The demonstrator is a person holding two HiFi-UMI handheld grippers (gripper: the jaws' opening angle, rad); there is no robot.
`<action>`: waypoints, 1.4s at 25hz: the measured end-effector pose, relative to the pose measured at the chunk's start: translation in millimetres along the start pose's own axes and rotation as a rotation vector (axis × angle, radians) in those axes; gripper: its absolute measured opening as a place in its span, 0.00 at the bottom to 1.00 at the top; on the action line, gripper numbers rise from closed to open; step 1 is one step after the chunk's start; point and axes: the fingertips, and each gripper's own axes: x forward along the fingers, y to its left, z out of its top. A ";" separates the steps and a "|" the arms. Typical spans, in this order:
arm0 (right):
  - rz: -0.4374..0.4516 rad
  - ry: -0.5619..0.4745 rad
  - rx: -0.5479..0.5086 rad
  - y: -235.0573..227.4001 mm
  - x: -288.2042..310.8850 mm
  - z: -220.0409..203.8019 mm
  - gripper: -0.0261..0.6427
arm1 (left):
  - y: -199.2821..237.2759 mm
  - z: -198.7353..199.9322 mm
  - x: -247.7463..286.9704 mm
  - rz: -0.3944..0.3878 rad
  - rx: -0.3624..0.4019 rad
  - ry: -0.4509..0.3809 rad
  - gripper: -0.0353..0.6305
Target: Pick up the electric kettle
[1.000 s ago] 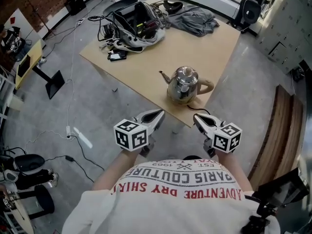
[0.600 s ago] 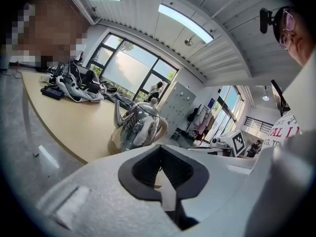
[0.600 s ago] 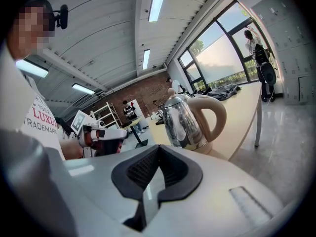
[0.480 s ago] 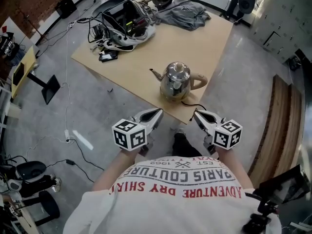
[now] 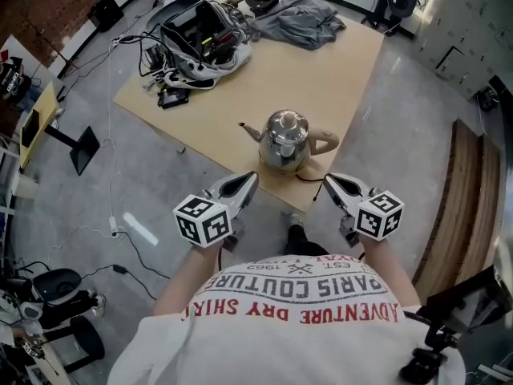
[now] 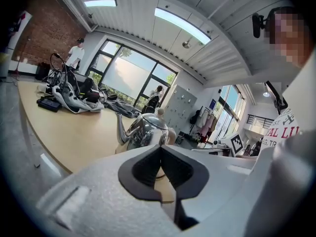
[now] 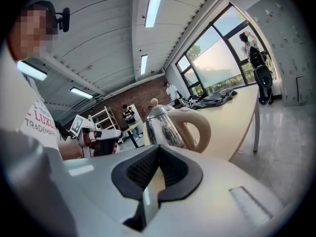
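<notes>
The electric kettle (image 5: 286, 139) is shiny steel with a cream handle pointing right and a thin spout pointing left. It stands near the front corner of the wooden table (image 5: 321, 87). My left gripper (image 5: 249, 180) is shut and empty, just short of the table edge, left of the kettle. My right gripper (image 5: 329, 180) is shut and empty too, just below the handle. The kettle (image 6: 143, 130) fills the middle of the left gripper view, spout on the left. In the right gripper view the kettle (image 7: 165, 120) shows its cream handle (image 7: 195, 127) close ahead.
A dark cord (image 5: 309, 176) runs from the kettle's base to the table edge. An open bag with cables (image 5: 200, 42) and a grey cloth (image 5: 300, 18) lie at the table's far side. A stand base (image 5: 80, 147) sits on the floor at left, wooden slats (image 5: 457, 207) at right.
Both grippers have come forward toward the table and the kettle, which now sits closer to them in the head view. Both have stayed shut.
</notes>
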 end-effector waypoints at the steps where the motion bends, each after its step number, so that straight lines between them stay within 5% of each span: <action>1: 0.004 0.002 -0.008 -2.3 2.1 2.5 0.04 | 5.2 3.7 1.4 0.011 0.000 -0.003 0.06; 5: 0.005 0.003 -0.017 -16.1 10.2 9.9 0.08 | 17.4 12.8 11.0 0.031 0.002 -0.006 0.06; 13: -0.033 0.009 -0.038 -45.2 18.9 25.3 0.14 | 43.3 17.3 25.3 0.071 -0.018 0.002 0.26; 20: -0.151 -0.001 -0.070 -76.7 24.7 31.6 0.27 | 81.1 31.0 33.0 0.186 -0.004 -0.046 0.34; 35: -0.125 0.032 -0.048 -87.3 56.7 30.9 0.32 | 102.6 45.7 70.6 0.218 0.014 -0.032 0.35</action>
